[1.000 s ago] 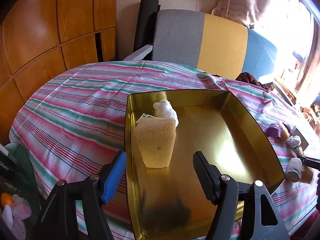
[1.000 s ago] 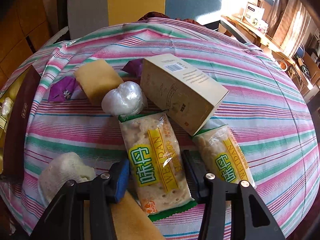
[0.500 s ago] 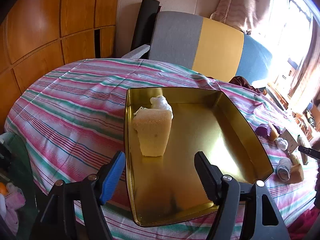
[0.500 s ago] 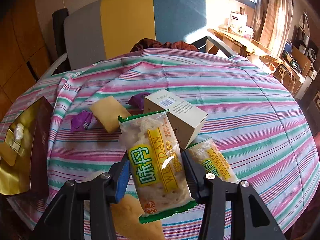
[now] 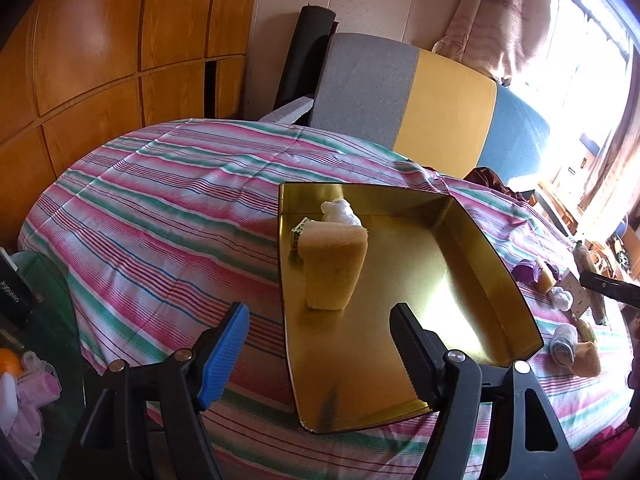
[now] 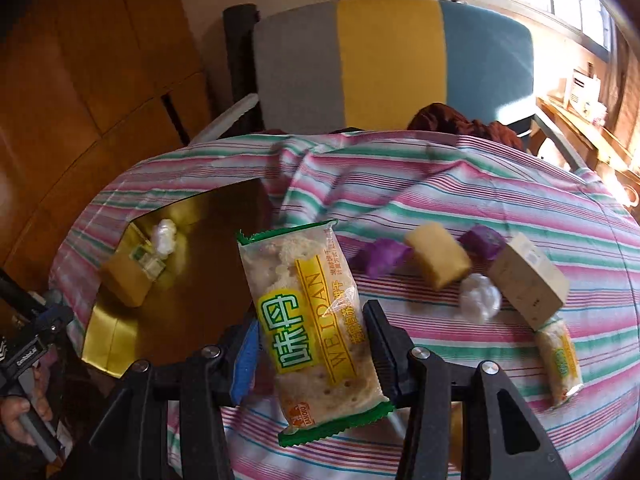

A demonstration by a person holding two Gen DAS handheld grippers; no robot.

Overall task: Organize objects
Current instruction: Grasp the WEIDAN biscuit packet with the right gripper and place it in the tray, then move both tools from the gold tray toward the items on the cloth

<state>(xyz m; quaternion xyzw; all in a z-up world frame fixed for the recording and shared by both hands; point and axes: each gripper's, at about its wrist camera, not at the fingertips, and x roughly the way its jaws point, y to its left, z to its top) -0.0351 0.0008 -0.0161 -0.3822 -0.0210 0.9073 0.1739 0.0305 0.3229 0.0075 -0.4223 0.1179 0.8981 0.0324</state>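
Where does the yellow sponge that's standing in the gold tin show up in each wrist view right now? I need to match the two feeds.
Left wrist: the yellow sponge stands upright in the gold tin, near its left wall, just above the open left gripper.
Right wrist: the same sponge sits at far left, inside the tin.
Shared landmark: the white plastic wad right behind it.

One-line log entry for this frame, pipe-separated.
right gripper: shut on cracker packet, lifted | left gripper: open, empty | gold tray: holds sponge, white wad
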